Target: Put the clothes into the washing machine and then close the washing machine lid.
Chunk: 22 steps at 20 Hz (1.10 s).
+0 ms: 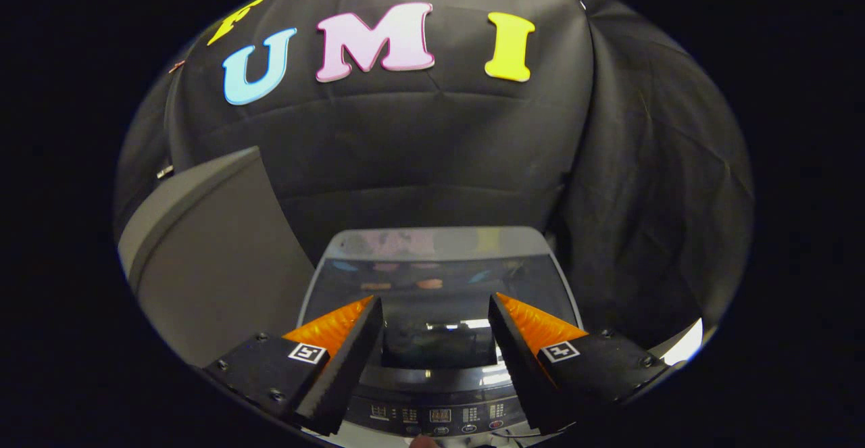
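Two fingers of your gripper (436, 299) spread wide, empty — glossy, flat washing machine lid (439, 279) lies closed beneath them, grey panel (216, 265) beside it.

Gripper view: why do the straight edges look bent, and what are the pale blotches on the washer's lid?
In the gripper view the fisheye lens bows the washing machine edges; its glossy lid mirrors the booth wall, with a bright glare streak between the open gripper fingers.

Gripper (436, 309) fingers spread wide apart, apparently holding nothing.
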Tool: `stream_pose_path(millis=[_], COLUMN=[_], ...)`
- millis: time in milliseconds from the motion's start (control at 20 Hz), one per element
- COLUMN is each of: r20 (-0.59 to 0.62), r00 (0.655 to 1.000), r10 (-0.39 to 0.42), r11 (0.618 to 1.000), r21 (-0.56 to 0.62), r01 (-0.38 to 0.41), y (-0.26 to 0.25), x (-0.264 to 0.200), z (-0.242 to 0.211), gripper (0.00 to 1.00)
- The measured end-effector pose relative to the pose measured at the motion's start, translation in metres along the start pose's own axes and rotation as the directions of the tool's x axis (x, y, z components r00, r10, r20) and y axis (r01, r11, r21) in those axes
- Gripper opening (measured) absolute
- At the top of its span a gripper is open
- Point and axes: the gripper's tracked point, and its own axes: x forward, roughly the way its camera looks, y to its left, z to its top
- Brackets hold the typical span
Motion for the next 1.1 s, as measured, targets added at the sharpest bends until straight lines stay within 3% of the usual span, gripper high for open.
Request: stream_pose_path(millis=[200,500,850,1100], r20=[0.189,0.449,0.541,0.574], r00=[0.982,0.892,0.838,0.812], r10=[0.021,0.053,0.076,0.107], r11=[1.0,0.997,0.997,0.994], r21=[0.007,0.021,-0.066,-0.072], r01=[-0.023,-0.07,-0.048,-0.08], y=[0.012,0.024,0.025,0.028], x=[-0.031,-0.107,-0.161,-0.164], z=[0.086,0.201,0.25,0.253], gripper=[0.99,0.99,0.99,0.99])
